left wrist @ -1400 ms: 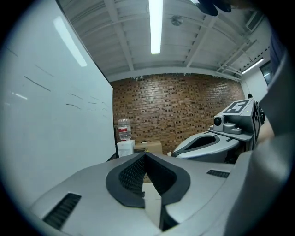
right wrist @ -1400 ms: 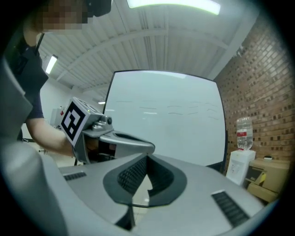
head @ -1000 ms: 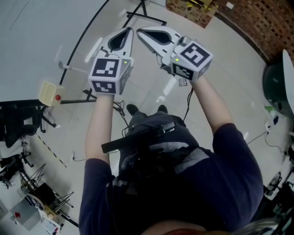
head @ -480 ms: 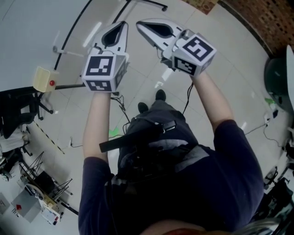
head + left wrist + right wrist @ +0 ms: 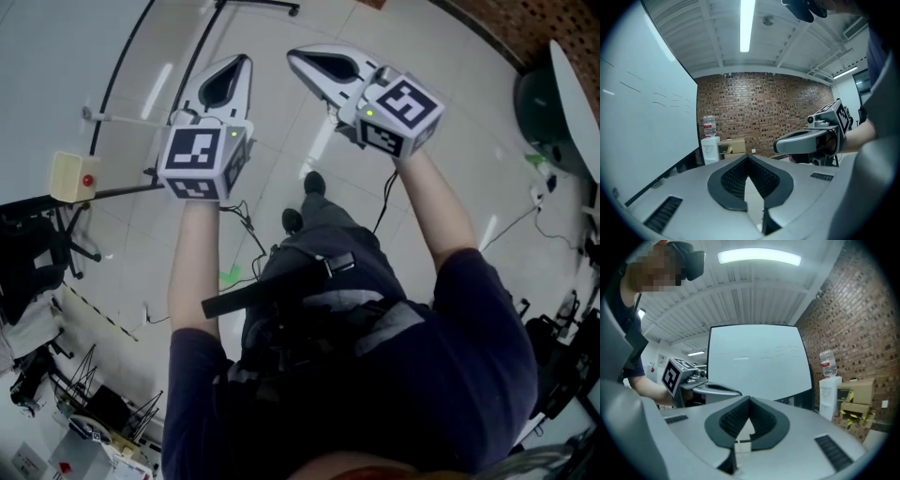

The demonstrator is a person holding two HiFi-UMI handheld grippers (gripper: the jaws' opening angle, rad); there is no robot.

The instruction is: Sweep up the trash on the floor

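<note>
Both grippers are hanging well above the floor [image 5: 469, 122], side by side and pointing forward, away from the person. The left gripper [image 5: 242, 62] is showing its jaws pressed together with nothing between them, and the right gripper [image 5: 298, 58] is doing the same, its pads meeting on empty air.

The likeliest piece of trash is a small green scrap [image 5: 230, 276] lying on the tiles. It is sitting below and behind the grippers, back toward the person and just to the left of the person's shoes [image 5: 314, 183], under the line of the left forearm. The left gripper is therefore the nearer one, and reaching the scrap means coming down and back rather than forward. The scrap is too small to show a long axis. A second green bit [image 5: 536, 159] is lying far off by the right edge, nearer the right gripper, and what it is cannot be told.

No view is showing a broom or dustpan.

Only the head view is showing the floor and the scrap. The two gripper views are looking level across the room. They are taking in the whiteboard [image 5: 757, 364], the brick wall [image 5: 764, 112], a water dispenser [image 5: 710, 149] and cardboard boxes [image 5: 858, 408], and each is catching the other gripper alongside. They are settling the jaw state, which the head view alone leaves less plain.
</note>
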